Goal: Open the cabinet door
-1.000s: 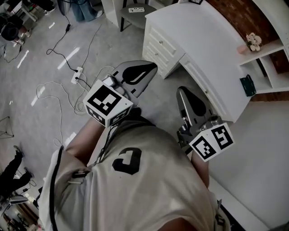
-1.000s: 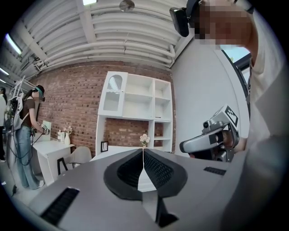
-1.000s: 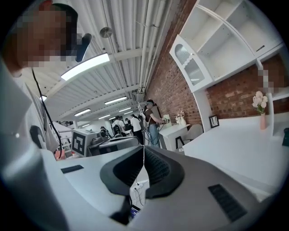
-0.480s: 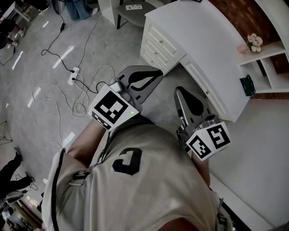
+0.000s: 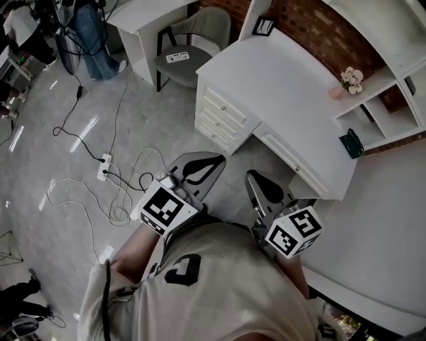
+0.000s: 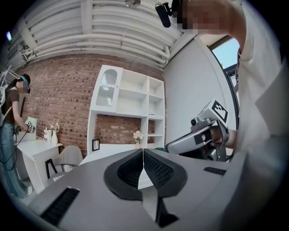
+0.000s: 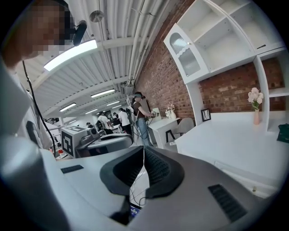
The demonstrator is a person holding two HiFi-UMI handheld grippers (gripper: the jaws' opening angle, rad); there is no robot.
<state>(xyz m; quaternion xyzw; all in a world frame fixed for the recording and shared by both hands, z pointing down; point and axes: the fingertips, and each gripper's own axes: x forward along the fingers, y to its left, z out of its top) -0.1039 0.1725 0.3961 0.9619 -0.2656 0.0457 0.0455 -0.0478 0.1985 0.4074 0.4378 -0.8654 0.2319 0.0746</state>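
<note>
Count from the head view: 2 grippers, left gripper (image 5: 214,163) and right gripper (image 5: 256,181), 1 marker cube (image 5: 163,208) on each, so 2 cubes. 2 white desks, near desk (image 5: 286,86) and far desk (image 5: 136,13). 3 drawers (image 5: 223,112) in the near desk's stack. 1 chair (image 5: 193,40), 1 flower vase (image 5: 349,81), 1 picture frame (image 5: 264,26), 1 power strip (image 5: 104,166). Right gripper view: 1 glass cabinet door (image 7: 183,49); people at the back too small to count

Under the desk top (image 5: 286,80), the drawers (image 5: 223,116) were set left of the cabinet door (image 5: 286,156); a chair (image 5: 200,30) was placed farther left.
</note>
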